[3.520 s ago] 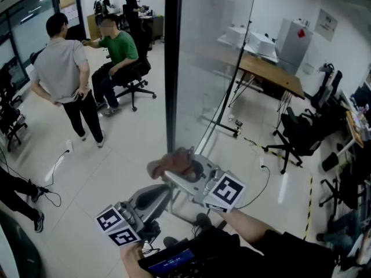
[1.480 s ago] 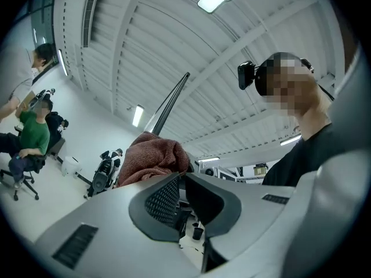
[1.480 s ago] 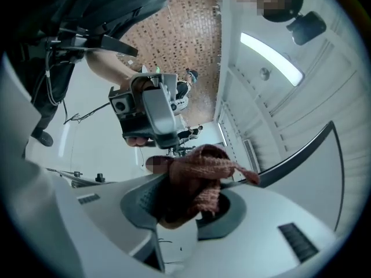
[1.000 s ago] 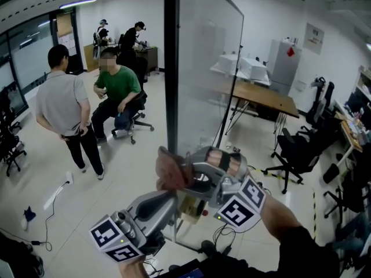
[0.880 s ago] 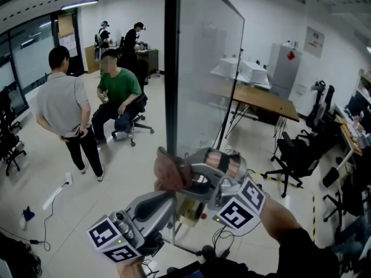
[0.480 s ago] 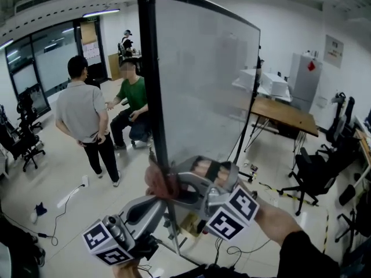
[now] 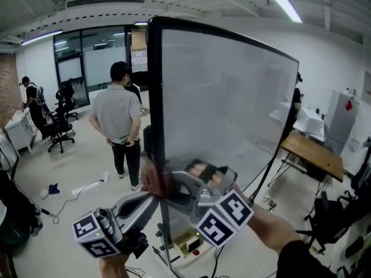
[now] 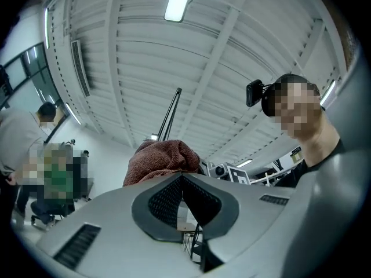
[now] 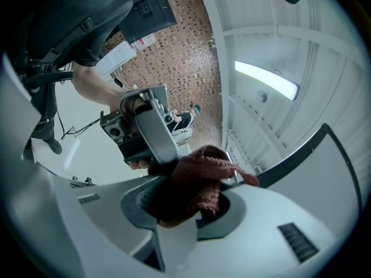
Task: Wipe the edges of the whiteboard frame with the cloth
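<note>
The whiteboard stands edge-on to me, and its black frame [image 7: 155, 97] runs up the left side and over the top. A reddish-brown cloth [image 7: 151, 178] is pressed against that left vertical edge. My right gripper [image 7: 164, 184] is shut on the cloth, which bulges from its jaws [image 9: 200, 178]. My left gripper [image 7: 149, 197] sits just below with its jaws together, the tips right at the cloth [image 8: 159, 158]. The right gripper view shows the left gripper [image 9: 169, 155] pointing up at the cloth. Whether the left jaws pinch any cloth is hidden.
A person in a grey shirt [image 7: 119, 114] stands left of the board, and another person [image 7: 28, 91] is at the far left by office chairs [image 7: 61, 132]. A wooden desk [image 7: 313, 155] stands at the right. A cable [image 7: 87, 187] lies on the floor beside the board's base [image 7: 188, 245].
Both grippers and the cloth have moved up the left frame edge. The view has tilted upward, so the board's top corner and the ceiling now show.
</note>
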A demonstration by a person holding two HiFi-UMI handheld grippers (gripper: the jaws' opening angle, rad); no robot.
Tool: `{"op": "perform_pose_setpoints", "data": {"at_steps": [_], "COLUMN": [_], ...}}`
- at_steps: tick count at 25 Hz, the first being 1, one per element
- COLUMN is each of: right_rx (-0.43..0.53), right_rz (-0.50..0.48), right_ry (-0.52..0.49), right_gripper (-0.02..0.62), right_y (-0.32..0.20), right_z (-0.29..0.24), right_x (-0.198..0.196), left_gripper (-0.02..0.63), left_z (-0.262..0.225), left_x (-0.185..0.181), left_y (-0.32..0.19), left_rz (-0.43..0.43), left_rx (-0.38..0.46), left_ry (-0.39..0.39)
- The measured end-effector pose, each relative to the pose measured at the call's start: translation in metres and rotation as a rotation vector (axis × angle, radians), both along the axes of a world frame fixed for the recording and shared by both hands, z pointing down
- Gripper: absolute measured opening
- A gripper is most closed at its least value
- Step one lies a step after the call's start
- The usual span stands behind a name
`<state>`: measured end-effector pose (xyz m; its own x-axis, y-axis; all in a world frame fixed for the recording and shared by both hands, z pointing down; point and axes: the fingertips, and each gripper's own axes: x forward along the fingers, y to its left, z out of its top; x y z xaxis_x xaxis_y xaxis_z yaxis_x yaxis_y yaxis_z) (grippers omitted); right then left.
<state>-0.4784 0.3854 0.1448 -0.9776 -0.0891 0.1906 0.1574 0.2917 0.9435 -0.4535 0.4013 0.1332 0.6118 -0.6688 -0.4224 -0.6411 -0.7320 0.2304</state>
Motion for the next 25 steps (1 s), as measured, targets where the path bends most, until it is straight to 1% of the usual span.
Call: {"op": "perform_pose_setpoints", "data": {"at_steps": [5, 10, 14, 19, 25], "right_rx": [0.034, 0.079, 0.089, 0.128, 0.166], "right_rz": [-0.048, -0.042, -0.018, 0.039, 0.099], "right_ry": [0.019, 0.014, -0.007, -0.02, -0.047], "right_gripper": [0.137, 0.137, 0.136, 0.135, 0.135], "right_y": [0.008, 0.015, 0.016, 0.016, 0.015], "right_z": [-0.016, -0.03, -0.051, -0.075, -0.099], "right_x": [-0.007, -0.017, -0.016, -0.02, -0.019], "left_gripper": [0.002, 0.002, 0.002, 0.002, 0.002], "left_z": [-0.015, -0.029, -0.05, -0.074, -0.095], "left_x": [-0.005, -0.015, -0.013, -0.019, -0.019], "left_y": [0.005, 0.012, 0.014, 0.015, 0.016], "left_rz": [-0.097, -0.119, -0.089, -0.017, 0.042], "left_rx": [-0.001, 0.014, 0.035, 0.086, 0.134], "left_ry": [-0.012, -0.006, -0.029, -0.029, -0.067]}}
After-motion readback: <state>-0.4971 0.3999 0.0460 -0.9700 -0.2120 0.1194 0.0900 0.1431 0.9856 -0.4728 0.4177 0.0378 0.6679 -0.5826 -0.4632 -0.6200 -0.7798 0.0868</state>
